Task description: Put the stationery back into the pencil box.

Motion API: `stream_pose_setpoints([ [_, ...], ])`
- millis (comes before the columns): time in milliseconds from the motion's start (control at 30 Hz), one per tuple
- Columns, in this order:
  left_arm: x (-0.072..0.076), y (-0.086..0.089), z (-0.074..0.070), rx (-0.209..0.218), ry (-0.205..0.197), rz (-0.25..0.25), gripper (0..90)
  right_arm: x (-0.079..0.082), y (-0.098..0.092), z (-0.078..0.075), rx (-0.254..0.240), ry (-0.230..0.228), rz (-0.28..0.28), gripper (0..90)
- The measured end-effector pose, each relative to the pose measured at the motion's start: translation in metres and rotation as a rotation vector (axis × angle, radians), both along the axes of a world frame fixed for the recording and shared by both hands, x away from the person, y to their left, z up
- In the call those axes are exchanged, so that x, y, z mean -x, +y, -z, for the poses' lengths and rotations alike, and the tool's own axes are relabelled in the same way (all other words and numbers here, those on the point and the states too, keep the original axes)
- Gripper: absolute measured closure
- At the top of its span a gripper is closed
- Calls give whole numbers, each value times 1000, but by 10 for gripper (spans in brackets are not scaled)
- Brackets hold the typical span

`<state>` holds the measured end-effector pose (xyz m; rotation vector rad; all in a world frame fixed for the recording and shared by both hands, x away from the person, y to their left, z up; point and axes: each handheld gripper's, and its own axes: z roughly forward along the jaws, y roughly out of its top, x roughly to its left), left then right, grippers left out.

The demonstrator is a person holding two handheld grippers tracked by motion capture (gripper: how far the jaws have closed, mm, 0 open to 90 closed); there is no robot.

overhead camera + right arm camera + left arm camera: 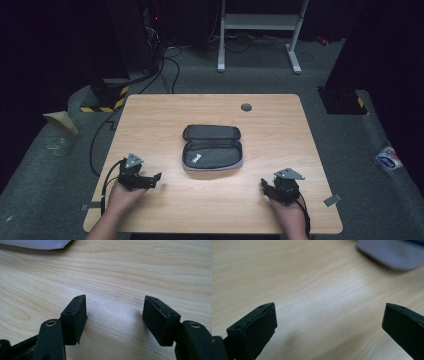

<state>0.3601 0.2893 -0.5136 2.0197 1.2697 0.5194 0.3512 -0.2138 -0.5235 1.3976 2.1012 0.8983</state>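
From the high view, a rectangular light wooden surface (280, 125) carries a dark fabric zip case (212, 147), lying unzipped and flat near the centre, its long axis running left to right. A small pale item (196, 158) sits inside the near half. The left gripper (155, 178) rests near the front left edge, the right gripper (263, 185) near the front right; the case lies ahead of and between them, with the left gripper seemingly a little nearer.

In the left gripper view, its black jaws stand wide apart and empty above bare wood, the case's grey edge (392, 255) blurred at upper right.

In the right gripper view, the jaws are likewise spread and empty, the case's pale edge (37, 243) at upper left.
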Motion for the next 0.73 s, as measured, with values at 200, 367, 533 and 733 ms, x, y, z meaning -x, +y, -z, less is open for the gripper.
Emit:
stream_pose_setpoints([
  [200, 22, 20, 17, -39, 13, 13, 4, 0, 0, 0, 0, 1, 1, 355],
  [367, 30, 17, 17, -38, -8, 31, 48, 0, 0, 0, 1, 1, 3, 355],
  [533, 29, 17, 17, -33, -2, 26, 46, 0, 0, 0, 1, 1, 3, 355],
  [733, 29, 17, 17, -35, -1, 20, 55, 0, 1, 0, 3, 0, 11, 358],
])
